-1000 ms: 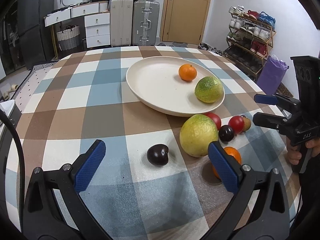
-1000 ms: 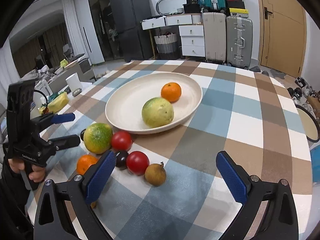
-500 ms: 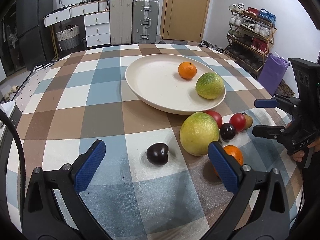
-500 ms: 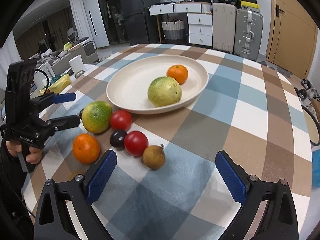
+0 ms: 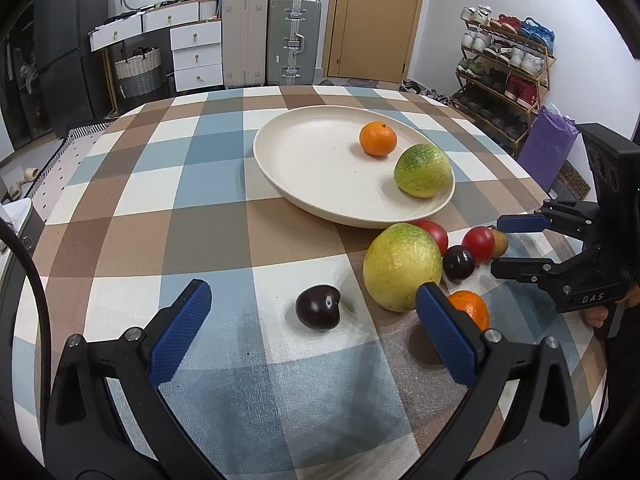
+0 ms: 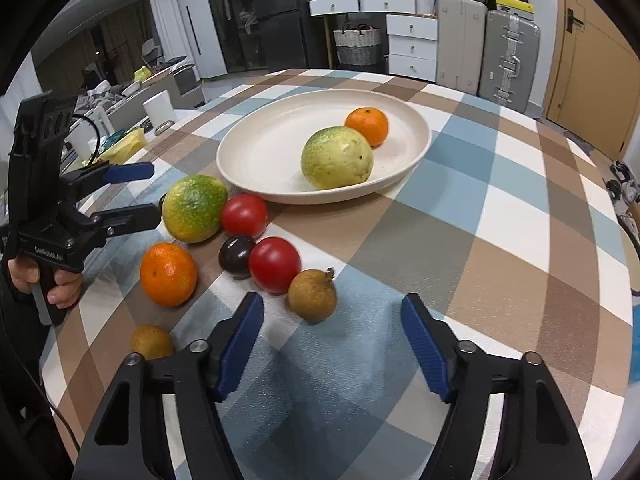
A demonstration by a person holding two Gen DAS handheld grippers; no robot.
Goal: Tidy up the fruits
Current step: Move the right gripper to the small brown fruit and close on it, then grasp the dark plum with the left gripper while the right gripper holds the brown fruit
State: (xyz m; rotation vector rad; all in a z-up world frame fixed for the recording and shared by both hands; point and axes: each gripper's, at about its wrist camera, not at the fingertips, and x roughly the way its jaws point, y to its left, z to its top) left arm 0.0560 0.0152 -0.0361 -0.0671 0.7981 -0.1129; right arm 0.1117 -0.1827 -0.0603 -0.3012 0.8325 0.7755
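While my right tongs [image 6: 332, 344] stand spread just before the small brown fruit [image 6: 312, 295], my left tongs [image 5: 312, 332] gape at the dark plum [image 5: 318, 306] near the tabletop's near edge. Beyond them, the cream plate [image 5: 304, 176] holds an orange [image 5: 377, 138] and a green citrus [image 5: 423, 170].

The tablecloth [image 5: 208, 216] is checked in brown, tan, blue-grey and white, and the plate [image 5: 304, 168] on it is plain cream, holding an orange mandarin [image 5: 377, 138] and a mottled green-yellow citrus [image 5: 423, 171]. Off the plate lie a yellow-green citrus [image 5: 401, 267], two red tomatoes [image 6: 274, 265] [image 6: 244, 216], two dark purple plums [image 5: 318, 307] [image 6: 236, 256], an orange mandarin [image 6: 168, 274] and two dull brown fruits [image 6: 312, 295] [image 6: 151, 342]. Both grippers [image 5: 312, 316] [image 6: 332, 350] are black with blue ribbed finger pads [image 5: 182, 332]
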